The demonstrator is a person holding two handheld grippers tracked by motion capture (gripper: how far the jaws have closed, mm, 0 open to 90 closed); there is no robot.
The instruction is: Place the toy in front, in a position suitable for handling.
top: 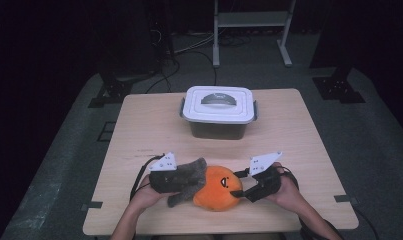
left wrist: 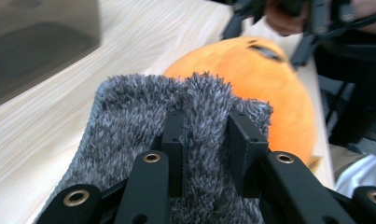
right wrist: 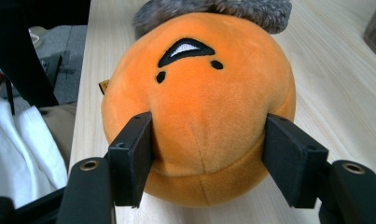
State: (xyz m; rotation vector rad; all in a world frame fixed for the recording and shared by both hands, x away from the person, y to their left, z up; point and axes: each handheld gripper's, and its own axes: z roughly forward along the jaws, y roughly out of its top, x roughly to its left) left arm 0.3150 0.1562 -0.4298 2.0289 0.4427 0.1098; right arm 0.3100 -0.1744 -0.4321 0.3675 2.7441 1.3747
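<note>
A round orange plush [top: 219, 190] with a stitched face lies near the table's front edge. A grey fuzzy cloth [top: 181, 175] is draped against its left side. My left gripper [top: 175, 181] is shut on a fold of that cloth [left wrist: 129, 116]; in the left gripper view the black jaws [left wrist: 205, 126] pinch the pile, with the plush [left wrist: 269, 88] just beyond. From the right, my right gripper [top: 241, 190] holds the plush. In the right gripper view its pads [right wrist: 134, 154] press into both sides of the orange body [right wrist: 199, 84], and the cloth [right wrist: 232, 7] sits on the plush's far side.
A box with a white lid and grey handle [top: 218, 111] stands at the back middle of the wooden table [top: 299, 150]. Bare wood lies between the box and the plush. A person's lap and white clothing [right wrist: 22, 154] are at the table's near edge.
</note>
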